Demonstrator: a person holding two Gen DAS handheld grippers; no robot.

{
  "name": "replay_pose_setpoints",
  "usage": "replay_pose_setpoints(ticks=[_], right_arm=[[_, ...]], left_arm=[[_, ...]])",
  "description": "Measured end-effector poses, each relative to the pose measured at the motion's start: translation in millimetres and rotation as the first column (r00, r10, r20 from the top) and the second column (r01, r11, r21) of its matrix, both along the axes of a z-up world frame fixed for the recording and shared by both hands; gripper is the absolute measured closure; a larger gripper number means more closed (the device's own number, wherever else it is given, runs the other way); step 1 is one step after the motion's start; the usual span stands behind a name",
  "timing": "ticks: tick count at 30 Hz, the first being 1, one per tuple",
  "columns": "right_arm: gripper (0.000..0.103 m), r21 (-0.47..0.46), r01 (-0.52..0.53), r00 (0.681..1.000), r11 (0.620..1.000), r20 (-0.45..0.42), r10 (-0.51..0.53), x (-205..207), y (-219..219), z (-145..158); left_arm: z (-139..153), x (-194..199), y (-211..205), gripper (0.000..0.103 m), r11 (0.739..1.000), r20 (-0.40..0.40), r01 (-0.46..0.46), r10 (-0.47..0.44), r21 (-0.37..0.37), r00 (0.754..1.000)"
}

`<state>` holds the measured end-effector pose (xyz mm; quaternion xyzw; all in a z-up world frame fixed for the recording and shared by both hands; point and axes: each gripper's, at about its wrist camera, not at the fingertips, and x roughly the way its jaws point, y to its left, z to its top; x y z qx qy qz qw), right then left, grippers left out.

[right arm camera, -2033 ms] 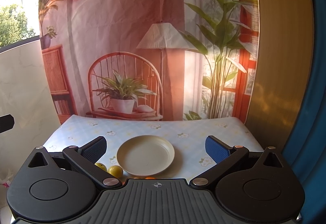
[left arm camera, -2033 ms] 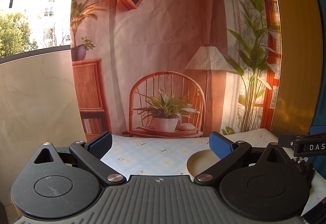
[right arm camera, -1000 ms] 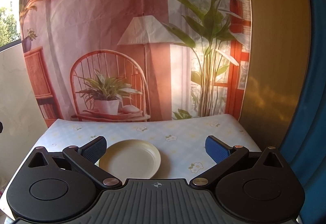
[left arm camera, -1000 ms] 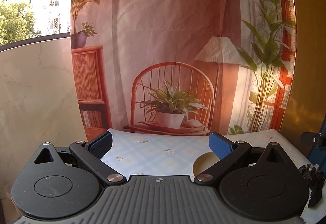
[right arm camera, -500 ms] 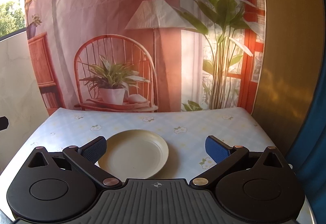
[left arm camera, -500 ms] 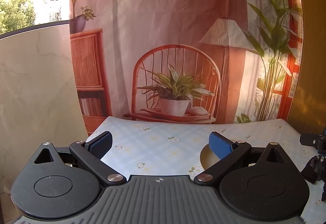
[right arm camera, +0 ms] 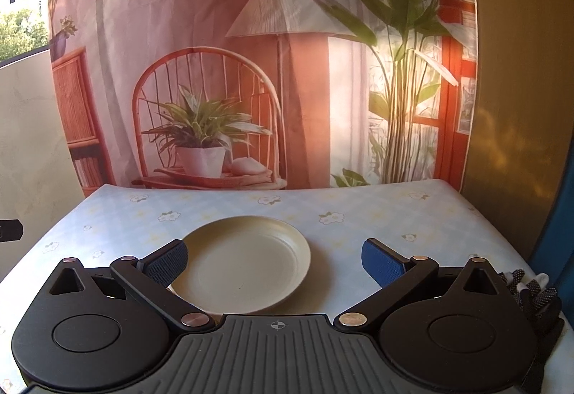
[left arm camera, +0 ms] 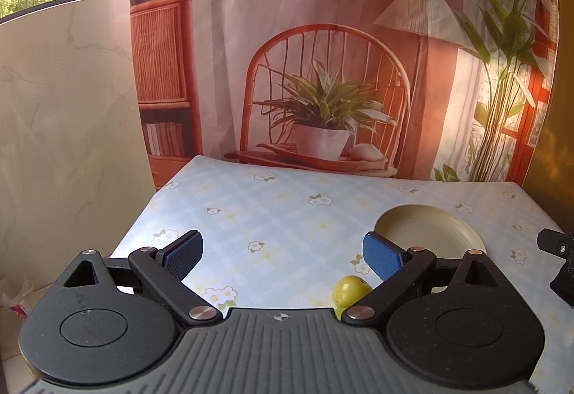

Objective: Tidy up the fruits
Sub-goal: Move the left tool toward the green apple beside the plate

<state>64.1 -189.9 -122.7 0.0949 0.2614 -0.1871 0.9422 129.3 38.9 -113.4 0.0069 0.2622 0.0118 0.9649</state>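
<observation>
Bare tablecloth (left arm camera: 272, 214) left of plate (left arm camera: 430, 229) — yellow fruit (left arm camera: 348, 290) near it; backdrop (left arm camera: 323, 35) walls the far edge.

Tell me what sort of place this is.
Probably a staged recording corner on a balcony, not a real living room. The chair, lamp and plants are printed on a creased backdrop hung behind a table with a floral cloth, holding a plate and a yellow-green fruit. Trees show outside.
</observation>
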Motion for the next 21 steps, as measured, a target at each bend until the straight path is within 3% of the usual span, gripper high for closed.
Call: replay_pose_setpoints(ticks=[5,13,21], right_arm=[[0.0,0.018,0.002,1.0,1.0,-0.031,-0.002,7,1,-17],[0.0,0.047,-0.046,0.999,0.998,-0.017,0.047,6,0,-32],[0.0,0.005,-0.033,0.998,0.999,-0.045,0.033,4,-2,-40]], left_arm=[[-13,2,4,0.01,1.0,-0.008,0.013,-0.013,-0.028,1.0],[-24,0,1,0.013,1.0,0.061,0.006,-0.007,0.018,0.998],[-35,4,1,0.015,0.998,0.024,0.016,-0.015,-0.063,1.0]])
